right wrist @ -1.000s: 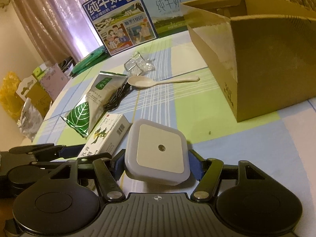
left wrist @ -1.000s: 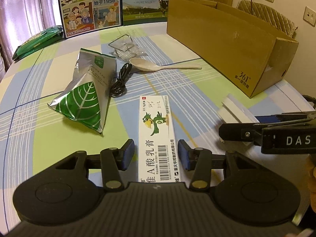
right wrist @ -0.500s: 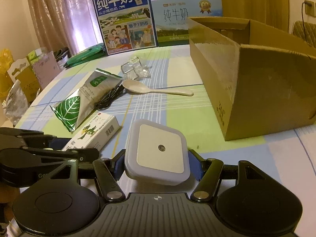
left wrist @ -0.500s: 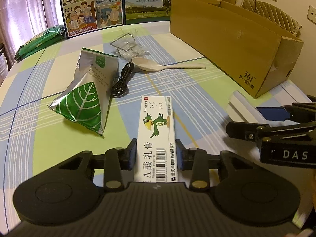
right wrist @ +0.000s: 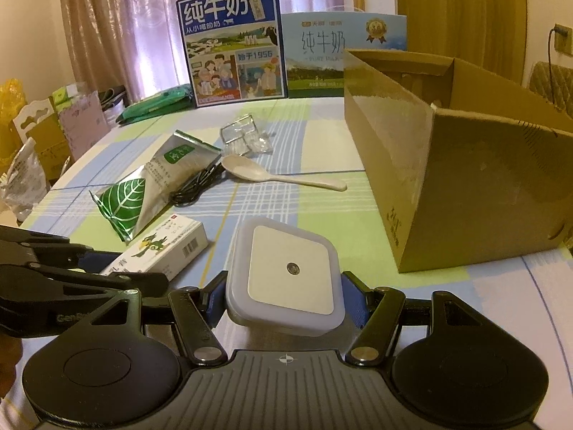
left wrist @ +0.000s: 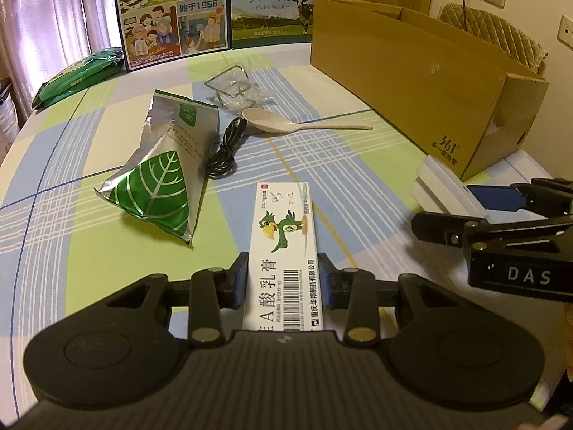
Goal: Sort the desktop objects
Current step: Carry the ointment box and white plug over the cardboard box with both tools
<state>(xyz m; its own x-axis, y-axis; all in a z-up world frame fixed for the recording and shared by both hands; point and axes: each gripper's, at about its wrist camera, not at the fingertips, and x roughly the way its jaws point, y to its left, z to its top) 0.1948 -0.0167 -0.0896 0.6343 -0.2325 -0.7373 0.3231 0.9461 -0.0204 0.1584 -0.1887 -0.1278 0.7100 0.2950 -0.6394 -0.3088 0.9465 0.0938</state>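
We hold the left gripper point(left wrist: 283, 279) low over the desk point(left wrist: 71, 222), its blue pads pressed against both long sides of a white ointment box point(left wrist: 286, 247) with a green bird printed on it. The box's far end points away from us; we cannot tell whether it lies on the checked cloth or is lifted clear. Our right gripper point(right wrist: 284, 294) pinches a square white night light point(right wrist: 286, 272) by its left and right edges, just right of the ointment box and near the front of the desk; in the left wrist view it shows as a white slab point(left wrist: 444, 190) close to the near corner of the cardboard box point(left wrist: 422, 71).

Farther out on the left lies a silver pouch point(left wrist: 161, 168) with a green leaf, a coiled black cable point(left wrist: 225, 150) just beside its right edge. Beyond the cable a cream spoon point(left wrist: 297, 123) rests with its handle pointing right toward the open cardboard box, and a clear plastic holder point(left wrist: 232, 86) sits just behind the spoon's bowl. Two milk cartons point(left wrist: 229, 10) stand upright along the far edge, and a green packet point(left wrist: 82, 71) lies at the far left.
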